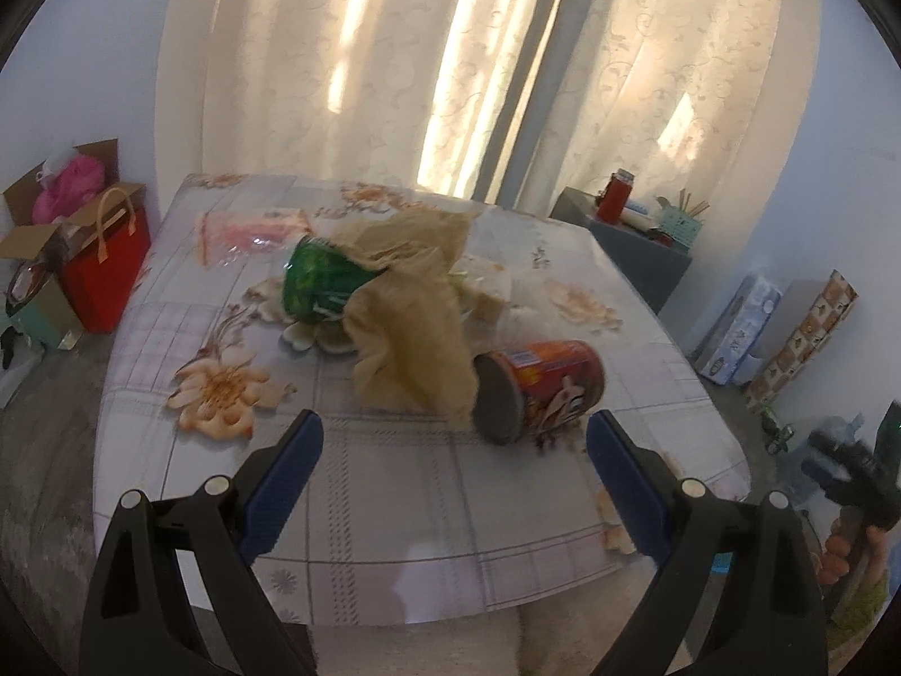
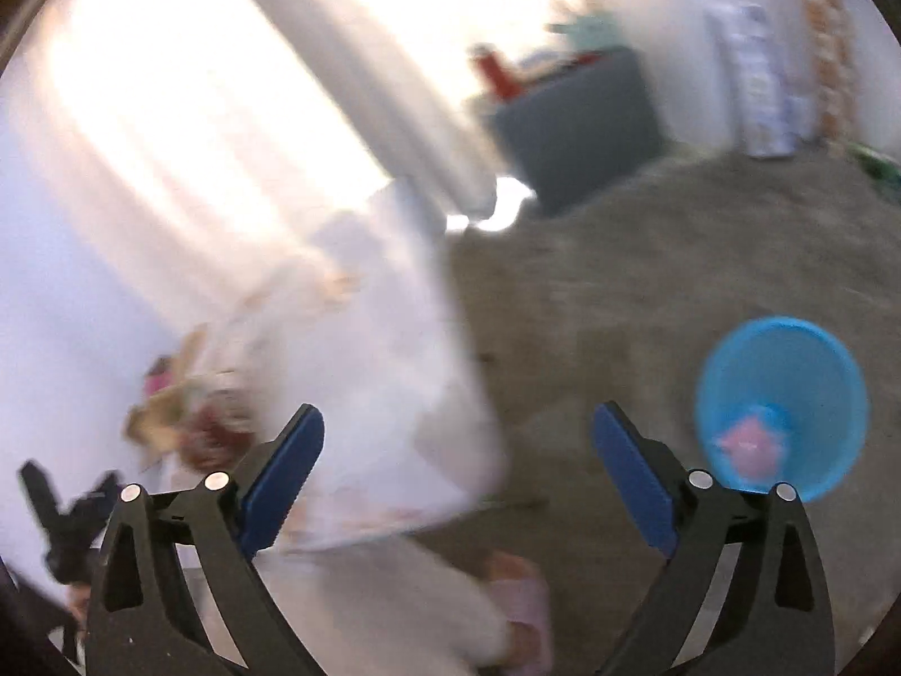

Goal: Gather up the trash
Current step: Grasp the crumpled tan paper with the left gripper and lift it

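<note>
On the floral tablecloth (image 1: 394, 507) lie a red can (image 1: 540, 388), a crumpled brown paper bag (image 1: 411, 332) and a green wrapper (image 1: 315, 281); the left gripper (image 1: 453, 450) gapes empty. The right gripper (image 2: 457, 445) (blurred view) spreads wide beside a blue bin (image 2: 788, 360).

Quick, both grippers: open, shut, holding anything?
Left gripper: open, nothing between its jaws, above the table.
Right gripper: open, nothing held, blurred floor behind it.
</note>
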A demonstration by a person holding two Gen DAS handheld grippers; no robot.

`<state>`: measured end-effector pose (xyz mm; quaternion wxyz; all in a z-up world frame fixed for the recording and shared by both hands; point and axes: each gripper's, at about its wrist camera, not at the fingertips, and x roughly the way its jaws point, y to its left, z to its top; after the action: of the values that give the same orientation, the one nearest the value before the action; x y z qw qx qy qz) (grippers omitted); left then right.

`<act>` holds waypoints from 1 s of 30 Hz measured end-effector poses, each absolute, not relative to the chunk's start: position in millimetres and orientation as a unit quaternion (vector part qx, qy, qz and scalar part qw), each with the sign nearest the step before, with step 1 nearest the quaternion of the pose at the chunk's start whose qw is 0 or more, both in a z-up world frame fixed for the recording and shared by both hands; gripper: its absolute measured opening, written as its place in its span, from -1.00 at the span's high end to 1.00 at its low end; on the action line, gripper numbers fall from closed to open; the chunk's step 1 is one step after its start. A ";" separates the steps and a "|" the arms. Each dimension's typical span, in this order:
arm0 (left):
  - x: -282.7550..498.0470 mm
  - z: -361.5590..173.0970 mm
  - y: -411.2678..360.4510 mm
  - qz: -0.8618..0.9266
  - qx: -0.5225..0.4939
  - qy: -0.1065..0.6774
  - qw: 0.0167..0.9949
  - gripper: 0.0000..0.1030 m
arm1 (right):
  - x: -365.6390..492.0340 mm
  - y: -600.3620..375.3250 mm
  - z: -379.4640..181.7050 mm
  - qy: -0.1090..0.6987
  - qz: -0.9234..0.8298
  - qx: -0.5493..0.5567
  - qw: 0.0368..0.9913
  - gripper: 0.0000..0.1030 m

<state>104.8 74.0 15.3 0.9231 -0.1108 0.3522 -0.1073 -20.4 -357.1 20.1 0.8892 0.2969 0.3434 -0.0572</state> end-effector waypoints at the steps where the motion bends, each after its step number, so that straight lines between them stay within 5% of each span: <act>1: 104.8 13.3 75.5 -0.107 -0.115 0.354 0.922 -0.79 | -8.5 -341.5 19.6 0.343 -0.033 0.301 0.889 -0.83; 11: 104.3 12.4 109.2 -0.105 -0.142 0.323 0.930 -0.79 | 99.8 -217.4 13.4 0.384 0.124 0.279 0.872 -0.83; 19: 143.2 28.1 102.8 -0.202 0.082 0.245 0.945 -0.80 | 122.4 -179.0 16.6 0.414 0.162 0.258 0.858 -0.83; 30: 216.0 -3.1 60.7 -0.276 0.239 0.269 0.891 -0.71 | 128.1 -188.4 -5.0 0.431 0.150 0.291 0.841 -0.83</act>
<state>216.0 60.7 -3.1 0.8913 0.2389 0.2690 -0.2760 128.1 -188.4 -5.0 0.8408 0.2913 0.4309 0.1501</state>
